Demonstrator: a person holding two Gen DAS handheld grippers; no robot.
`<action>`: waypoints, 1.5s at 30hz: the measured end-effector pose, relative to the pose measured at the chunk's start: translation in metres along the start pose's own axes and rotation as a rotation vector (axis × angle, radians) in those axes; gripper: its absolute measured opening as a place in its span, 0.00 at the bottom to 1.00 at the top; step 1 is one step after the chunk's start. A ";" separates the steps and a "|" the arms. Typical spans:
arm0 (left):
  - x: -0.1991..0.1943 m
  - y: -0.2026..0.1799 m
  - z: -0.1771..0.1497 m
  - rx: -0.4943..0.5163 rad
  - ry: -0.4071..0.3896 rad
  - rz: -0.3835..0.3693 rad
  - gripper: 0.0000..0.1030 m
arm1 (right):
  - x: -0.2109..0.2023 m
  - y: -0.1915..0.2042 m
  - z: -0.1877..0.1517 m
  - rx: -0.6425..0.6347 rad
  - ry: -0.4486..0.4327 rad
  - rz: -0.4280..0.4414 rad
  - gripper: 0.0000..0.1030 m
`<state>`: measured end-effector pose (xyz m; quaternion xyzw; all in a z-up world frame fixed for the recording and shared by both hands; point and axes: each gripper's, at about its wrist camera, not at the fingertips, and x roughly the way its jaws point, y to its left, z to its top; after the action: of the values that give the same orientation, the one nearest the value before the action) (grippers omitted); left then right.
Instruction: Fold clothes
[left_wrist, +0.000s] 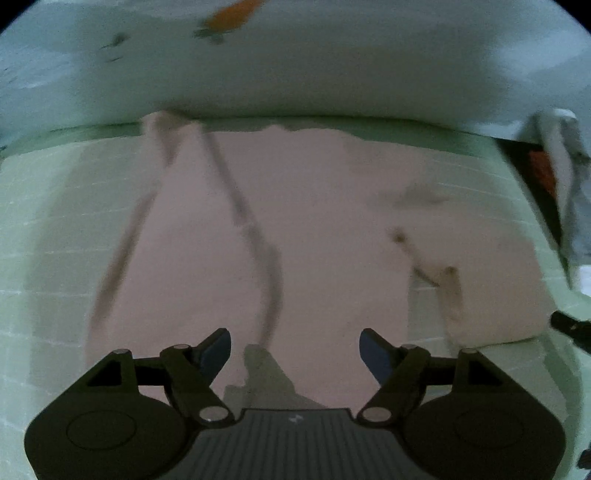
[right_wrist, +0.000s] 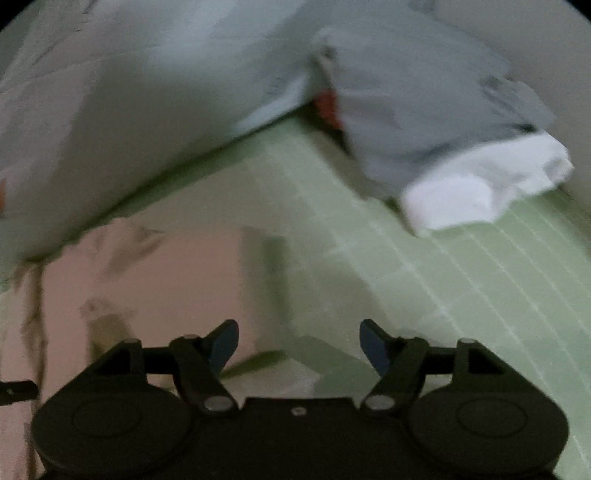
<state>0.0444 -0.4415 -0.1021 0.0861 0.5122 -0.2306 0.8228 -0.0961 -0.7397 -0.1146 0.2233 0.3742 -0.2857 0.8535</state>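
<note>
A pale pink garment (left_wrist: 303, 229) lies flat on a green sheet (left_wrist: 44, 229) with thin white grid lines. A dark seam runs down its middle, and a sleeve (left_wrist: 491, 288) is folded at the right. My left gripper (left_wrist: 295, 350) hovers over the garment's near edge, open, nothing between its blue pads. In the right wrist view the same pink garment (right_wrist: 147, 280) fills the lower left. My right gripper (right_wrist: 299, 345) is open over the garment's right edge and the green sheet (right_wrist: 461, 280), holding nothing. The tip of the other gripper shows at the far left edge.
A large pale blue-grey pillow or duvet (left_wrist: 295, 74) with an orange mark lies along the far side of the garment. In the right wrist view a grey cloth bundle (right_wrist: 413, 96) with a white piece (right_wrist: 480, 184) sits at the upper right, something red beside it.
</note>
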 end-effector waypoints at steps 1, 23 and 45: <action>0.002 -0.010 0.003 0.019 0.002 -0.011 0.75 | 0.004 -0.001 -0.002 0.006 0.003 -0.011 0.71; 0.010 -0.063 0.048 0.177 -0.104 -0.073 0.02 | 0.013 -0.009 -0.011 -0.013 0.008 -0.090 0.71; -0.030 0.301 0.109 -0.326 -0.326 0.184 0.02 | -0.023 0.133 -0.049 -0.289 0.046 -0.191 0.71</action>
<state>0.2621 -0.2094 -0.0542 -0.0398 0.3933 -0.0800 0.9151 -0.0469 -0.6054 -0.1047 0.0683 0.4505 -0.3037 0.8368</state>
